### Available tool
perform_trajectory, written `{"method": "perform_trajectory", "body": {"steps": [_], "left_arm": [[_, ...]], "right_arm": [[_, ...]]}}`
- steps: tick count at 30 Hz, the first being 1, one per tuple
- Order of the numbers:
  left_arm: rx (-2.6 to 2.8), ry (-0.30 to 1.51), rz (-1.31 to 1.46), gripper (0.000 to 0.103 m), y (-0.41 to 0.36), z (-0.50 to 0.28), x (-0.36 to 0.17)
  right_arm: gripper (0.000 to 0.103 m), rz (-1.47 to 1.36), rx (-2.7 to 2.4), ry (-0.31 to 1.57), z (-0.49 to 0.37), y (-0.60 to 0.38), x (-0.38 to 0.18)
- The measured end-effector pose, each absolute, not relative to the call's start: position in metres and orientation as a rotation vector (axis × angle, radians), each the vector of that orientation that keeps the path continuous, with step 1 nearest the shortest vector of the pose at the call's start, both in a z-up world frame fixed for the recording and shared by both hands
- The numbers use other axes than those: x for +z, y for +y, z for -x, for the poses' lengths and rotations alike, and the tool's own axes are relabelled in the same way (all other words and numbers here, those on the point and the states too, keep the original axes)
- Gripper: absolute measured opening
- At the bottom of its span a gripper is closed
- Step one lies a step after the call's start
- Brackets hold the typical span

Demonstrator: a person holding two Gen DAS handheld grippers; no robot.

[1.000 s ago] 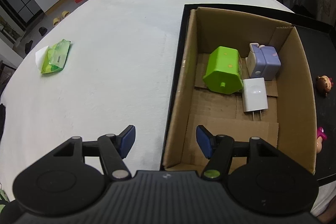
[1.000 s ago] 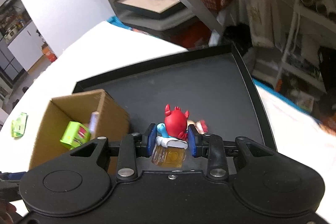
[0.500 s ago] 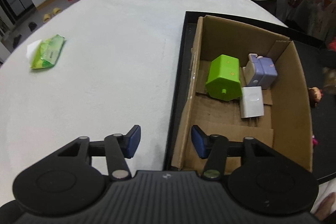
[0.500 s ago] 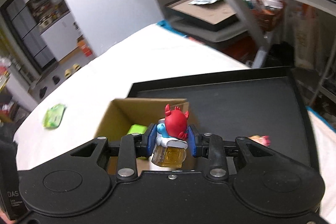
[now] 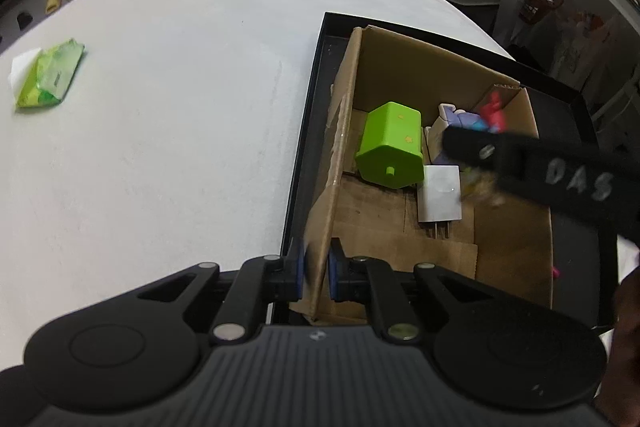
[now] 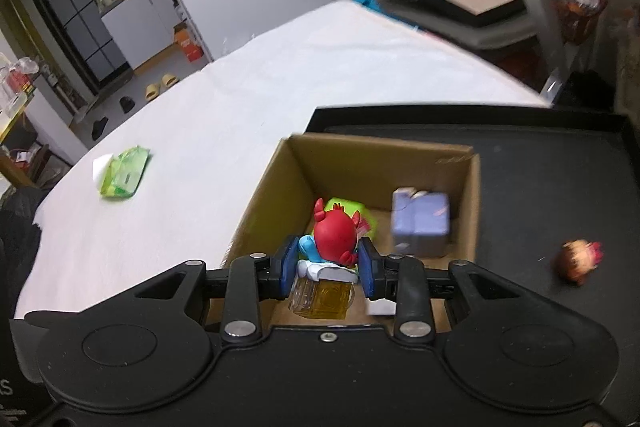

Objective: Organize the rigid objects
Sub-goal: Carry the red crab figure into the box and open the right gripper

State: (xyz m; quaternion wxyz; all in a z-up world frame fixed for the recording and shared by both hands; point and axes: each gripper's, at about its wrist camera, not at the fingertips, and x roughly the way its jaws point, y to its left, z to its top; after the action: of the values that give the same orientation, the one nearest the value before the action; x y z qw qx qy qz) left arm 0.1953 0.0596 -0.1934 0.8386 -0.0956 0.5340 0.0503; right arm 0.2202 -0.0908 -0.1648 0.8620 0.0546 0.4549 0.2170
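An open cardboard box point(image 5: 344, 131) point(image 6: 264, 195) stands in a black tray point(image 5: 316, 75) point(image 6: 560, 163). Inside lie a green toy house point(image 5: 394, 147) point(image 6: 346, 207), a purple block toy point(image 6: 420, 223) point(image 5: 450, 117) and a white charger point(image 5: 439, 194). My left gripper point(image 5: 316, 277) is shut on the box's near left wall. My right gripper point(image 6: 329, 269) is shut on a red and blue figurine point(image 6: 334, 239) point(image 5: 493, 113) with a clear yellow base, held over the box's inside. The right gripper's black body crosses the box in the left wrist view.
A green wipes packet point(image 5: 50, 75) point(image 6: 124, 177) lies on the white table point(image 5: 180, 87) to the left. A small brown-haired doll figure point(image 6: 578, 261) lies on the tray right of the box. A pink toy bit point(image 5: 555, 271) shows beside the box.
My left gripper has moved in and shut on the box wall. My right gripper has carried the figurine from above the tray to over the box.
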Motion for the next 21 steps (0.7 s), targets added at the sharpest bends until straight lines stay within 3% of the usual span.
{"method": "perform_trajectory", "body": {"steps": [21], "left_arm": [[0.073,1.178,0.270,0.015,0.074,-0.205,-0.194]], "right_arm": [[0.035,-0.186,0.424,0.964,-0.232,-0.094,-0.174]]}}
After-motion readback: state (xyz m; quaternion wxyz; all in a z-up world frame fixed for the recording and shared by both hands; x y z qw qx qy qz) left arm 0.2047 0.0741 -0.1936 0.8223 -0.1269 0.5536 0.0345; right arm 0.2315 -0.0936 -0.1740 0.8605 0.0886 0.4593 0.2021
